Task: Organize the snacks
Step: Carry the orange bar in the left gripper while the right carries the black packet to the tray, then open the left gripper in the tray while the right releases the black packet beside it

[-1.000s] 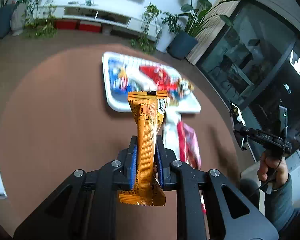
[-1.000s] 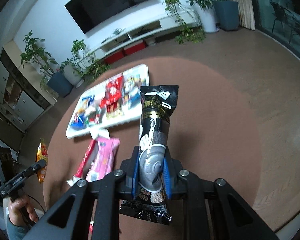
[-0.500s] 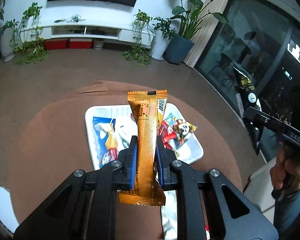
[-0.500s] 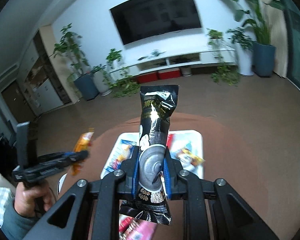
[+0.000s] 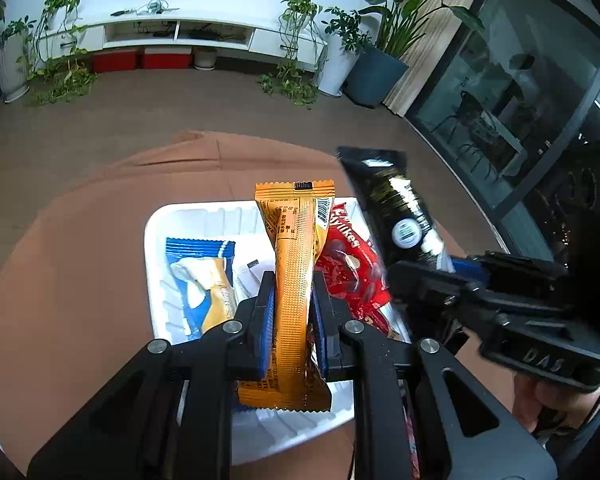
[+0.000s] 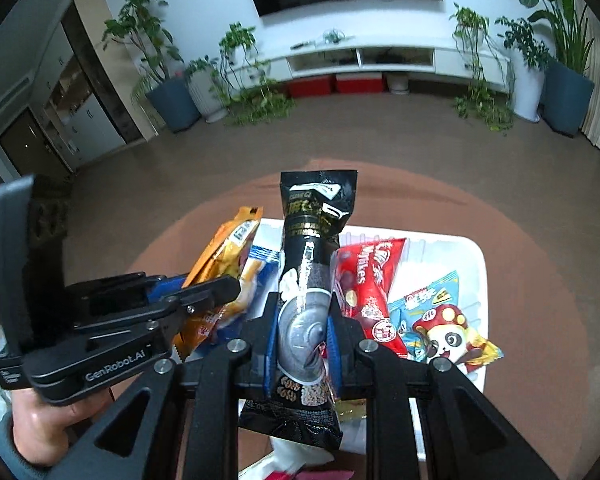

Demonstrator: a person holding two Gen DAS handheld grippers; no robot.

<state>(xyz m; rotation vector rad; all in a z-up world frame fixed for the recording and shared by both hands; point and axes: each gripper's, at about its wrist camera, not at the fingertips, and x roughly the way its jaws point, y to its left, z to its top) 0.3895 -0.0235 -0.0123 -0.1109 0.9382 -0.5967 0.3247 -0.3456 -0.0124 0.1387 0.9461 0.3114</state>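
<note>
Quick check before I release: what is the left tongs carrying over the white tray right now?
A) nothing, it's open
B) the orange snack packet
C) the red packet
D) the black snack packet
B: in the left wrist view the left tongs are shut on the orange snack packet above the white tray, while the black snack packet sits in the right tongs.

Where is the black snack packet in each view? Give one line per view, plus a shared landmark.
Left wrist view: black snack packet right of centre, held over the tray's right side.
Right wrist view: centre, clamped in the right tongs.
Shared landmark: the white tray beneath.
</note>
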